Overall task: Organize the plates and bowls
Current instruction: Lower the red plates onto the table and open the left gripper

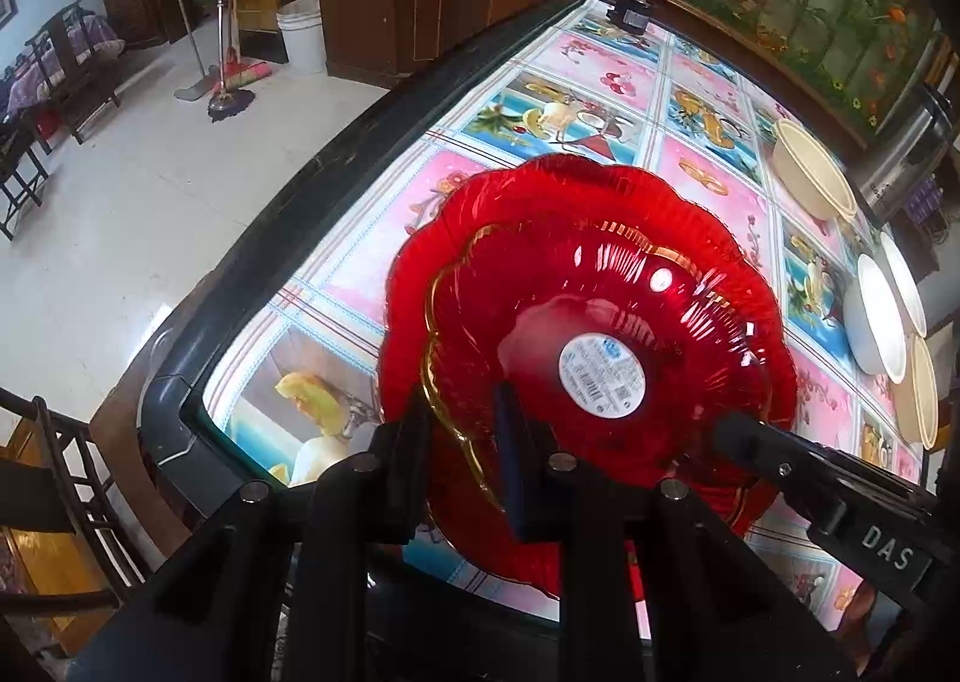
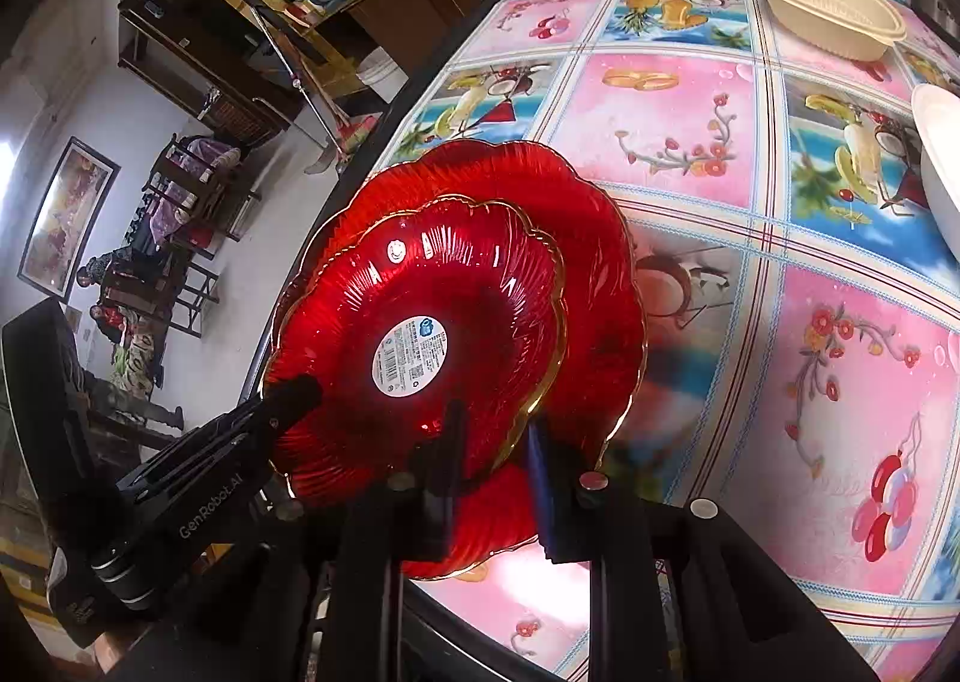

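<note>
A small red glass plate (image 1: pixel 600 334) with a gold rim and a white label sits over a larger red glass plate (image 1: pixel 540 190) on the table. My left gripper (image 1: pixel 465 430) is shut on the small plate's near rim. My right gripper (image 2: pixel 498 442) is shut on the same small plate (image 2: pixel 420 322) at its opposite rim; the larger plate (image 2: pixel 600 262) lies under it. The right gripper also shows in the left wrist view (image 1: pixel 780 460), and the left gripper in the right wrist view (image 2: pixel 288 400).
A beige bowl (image 1: pixel 813 178) stands far on the table, also in the right wrist view (image 2: pixel 828 10). White bowls (image 1: pixel 879 316) and another beige one (image 1: pixel 921 394) sit at the right. The table's dark edge (image 1: pixel 300 202) runs along the left, with floor and chairs beyond.
</note>
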Action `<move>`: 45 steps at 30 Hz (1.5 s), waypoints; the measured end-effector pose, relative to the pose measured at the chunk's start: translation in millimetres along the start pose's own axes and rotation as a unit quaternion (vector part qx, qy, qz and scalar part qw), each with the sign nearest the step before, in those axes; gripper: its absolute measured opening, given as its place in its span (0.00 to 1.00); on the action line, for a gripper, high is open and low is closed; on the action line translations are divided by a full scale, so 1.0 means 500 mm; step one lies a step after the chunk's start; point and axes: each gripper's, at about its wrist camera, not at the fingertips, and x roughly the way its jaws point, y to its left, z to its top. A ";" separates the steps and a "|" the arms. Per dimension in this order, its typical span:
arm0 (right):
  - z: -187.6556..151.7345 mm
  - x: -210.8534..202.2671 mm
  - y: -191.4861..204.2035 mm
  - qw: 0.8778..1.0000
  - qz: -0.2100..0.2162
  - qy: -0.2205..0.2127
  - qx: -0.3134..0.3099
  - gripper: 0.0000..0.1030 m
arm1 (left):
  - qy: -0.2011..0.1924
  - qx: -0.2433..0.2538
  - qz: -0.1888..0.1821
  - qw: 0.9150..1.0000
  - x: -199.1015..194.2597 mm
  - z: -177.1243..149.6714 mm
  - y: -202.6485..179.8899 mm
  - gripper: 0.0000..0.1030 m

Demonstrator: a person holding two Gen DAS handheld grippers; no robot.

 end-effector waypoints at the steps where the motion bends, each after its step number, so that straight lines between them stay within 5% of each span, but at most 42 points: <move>1: 0.001 -0.002 0.002 1.000 -0.001 0.000 -0.002 0.23 | 0.001 -0.001 0.000 1.000 0.000 0.001 0.001 0.17; 5: 0.002 -0.008 0.009 1.000 0.007 0.007 -0.006 0.35 | 0.003 -0.002 -0.002 1.000 -0.006 0.004 0.007 0.18; 8: 0.002 -0.027 0.006 1.000 0.009 -0.009 0.002 0.55 | -0.004 -0.009 -0.015 1.000 -0.017 0.007 0.015 0.25; 11: 0.002 -0.042 -0.002 1.000 0.017 -0.020 0.006 0.59 | -0.012 -0.012 -0.024 1.000 -0.031 0.008 0.013 0.39; 13: 0.003 -0.050 -0.007 0.999 0.026 -0.023 0.010 0.64 | -0.020 -0.020 -0.016 0.999 -0.046 0.007 0.012 0.65; 19: -0.002 -0.074 -0.026 0.997 0.053 -0.045 0.026 0.74 | -0.088 -0.055 -0.024 0.994 -0.104 0.007 0.011 0.79; 28: -0.013 -0.154 -0.088 0.988 0.081 -0.120 0.059 0.84 | -0.127 0.017 -0.021 0.992 -0.121 0.013 -0.109 0.79; 35: -0.046 -0.260 -0.188 0.974 -0.009 -0.211 0.078 0.89 | -0.137 0.108 -0.044 0.984 -0.110 0.015 -0.263 0.79; 45: -0.088 -0.339 -0.382 0.955 -0.055 -0.233 0.176 0.90 | -0.135 0.193 -0.070 0.969 -0.081 -0.010 -0.445 0.79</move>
